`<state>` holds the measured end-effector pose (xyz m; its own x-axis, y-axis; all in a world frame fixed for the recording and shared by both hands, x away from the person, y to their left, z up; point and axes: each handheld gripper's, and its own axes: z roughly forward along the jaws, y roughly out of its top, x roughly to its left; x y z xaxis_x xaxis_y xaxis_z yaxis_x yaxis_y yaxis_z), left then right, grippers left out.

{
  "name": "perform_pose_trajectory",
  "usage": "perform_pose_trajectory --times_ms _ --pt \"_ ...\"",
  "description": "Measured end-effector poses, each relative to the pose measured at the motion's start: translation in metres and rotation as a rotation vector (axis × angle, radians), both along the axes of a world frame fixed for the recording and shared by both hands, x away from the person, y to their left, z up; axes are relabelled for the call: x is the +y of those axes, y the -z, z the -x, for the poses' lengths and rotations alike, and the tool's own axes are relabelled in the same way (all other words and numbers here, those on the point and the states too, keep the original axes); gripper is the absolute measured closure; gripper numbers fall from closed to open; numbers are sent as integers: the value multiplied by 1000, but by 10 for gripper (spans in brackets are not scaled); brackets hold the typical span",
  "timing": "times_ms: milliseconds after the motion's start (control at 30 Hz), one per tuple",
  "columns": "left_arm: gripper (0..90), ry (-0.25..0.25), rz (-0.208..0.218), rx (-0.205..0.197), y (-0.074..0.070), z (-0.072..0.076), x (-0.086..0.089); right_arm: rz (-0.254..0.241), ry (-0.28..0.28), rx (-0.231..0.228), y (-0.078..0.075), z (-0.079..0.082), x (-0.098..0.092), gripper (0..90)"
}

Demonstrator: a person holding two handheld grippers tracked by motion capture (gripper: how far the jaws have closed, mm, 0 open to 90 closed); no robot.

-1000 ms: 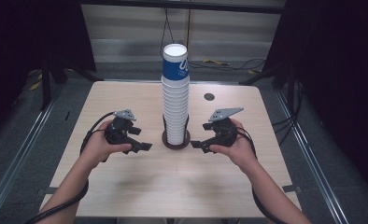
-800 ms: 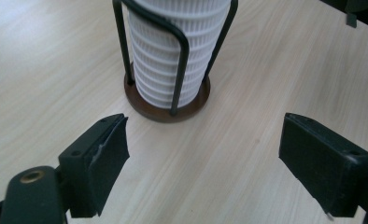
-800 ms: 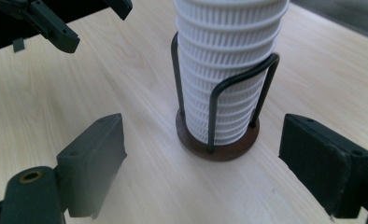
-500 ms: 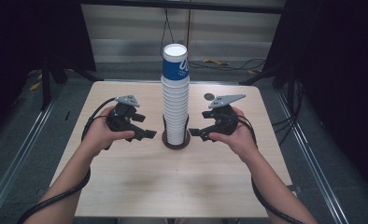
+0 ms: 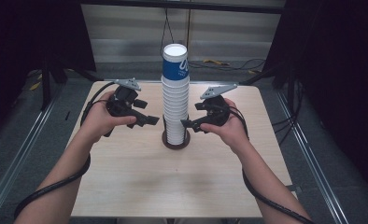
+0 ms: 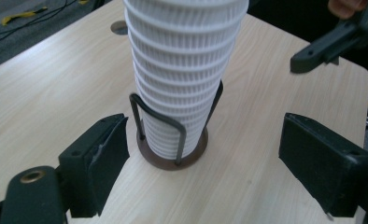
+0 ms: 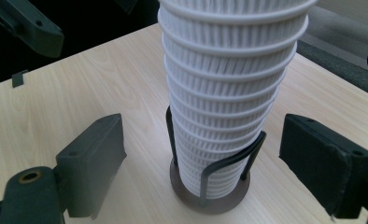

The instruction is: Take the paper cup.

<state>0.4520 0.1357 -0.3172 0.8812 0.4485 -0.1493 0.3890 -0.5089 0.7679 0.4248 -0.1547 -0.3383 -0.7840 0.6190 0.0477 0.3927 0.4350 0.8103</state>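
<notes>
Right, the cup stack (image 5: 175, 100) stands upright near the middle of my table (image 5: 126, 186), seated in a dark round holder (image 5: 176, 141) whose wire loops rise around the lowest cups. The cups are white and ribbed, and the top one carries a blue band. In the left gripper view the stack (image 6: 182, 79) rises between my two black jaws, with the holder (image 6: 173, 156) just beyond them. The left gripper (image 5: 145, 121) sits just to the stack's left, jaws spread wide and gripping nothing, not touching the cups. The right gripper (image 5: 190, 125) sits just to the stack's right, also wide open and empty; its own view shows the stack (image 7: 229, 93) centred between the jaws, with clear gaps on both sides. Both grippers point inward at the lower cups. Beyond the table, cables (image 5: 229, 63) lie on the grey floor.
</notes>
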Motion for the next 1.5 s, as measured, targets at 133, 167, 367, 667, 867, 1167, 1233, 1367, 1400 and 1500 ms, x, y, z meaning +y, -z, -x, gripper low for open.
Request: perform_pose_trajectory --times_ms 133,167,367,667,867,1167,1233,1367,1400,1500 --pt "155 3 3 -8 -13 -3 -5 15 -2 -4 -2 -3 5 135" --pt "155 9 8 -13 -17 -4 -6 15 -2 -6 -3 -3 5 135" --pt "155 9 25 -17 -31 -9 -11 -6 3 -7 -8 -6 7 135" --pt "155 5 39 -18 -50 -20 -15 -21 15 -24 -18 -10 11 134" --pt "154 12 44 -17 -63 -29 -26 -33 21 -31 -22 -15 11 130" --pt "151 -2 44 -23 -74 -39 -39 -51 19 -28 -22 -18 13 130" --pt "151 2 51 -26 -76 -40 -43 -49 21 -30 -22 -19 13 130" --pt "147 6 66 -38 -77 -43 -51 -55 24 -39 -23 -19 12 130" --pt "144 9 55 -45 -77 -43 -52 -50 25 -41 -24 -19 12 130" --pt "146 9 52 -49 -76 -43 -55 -48 25 -39 -25 -18 12 131"
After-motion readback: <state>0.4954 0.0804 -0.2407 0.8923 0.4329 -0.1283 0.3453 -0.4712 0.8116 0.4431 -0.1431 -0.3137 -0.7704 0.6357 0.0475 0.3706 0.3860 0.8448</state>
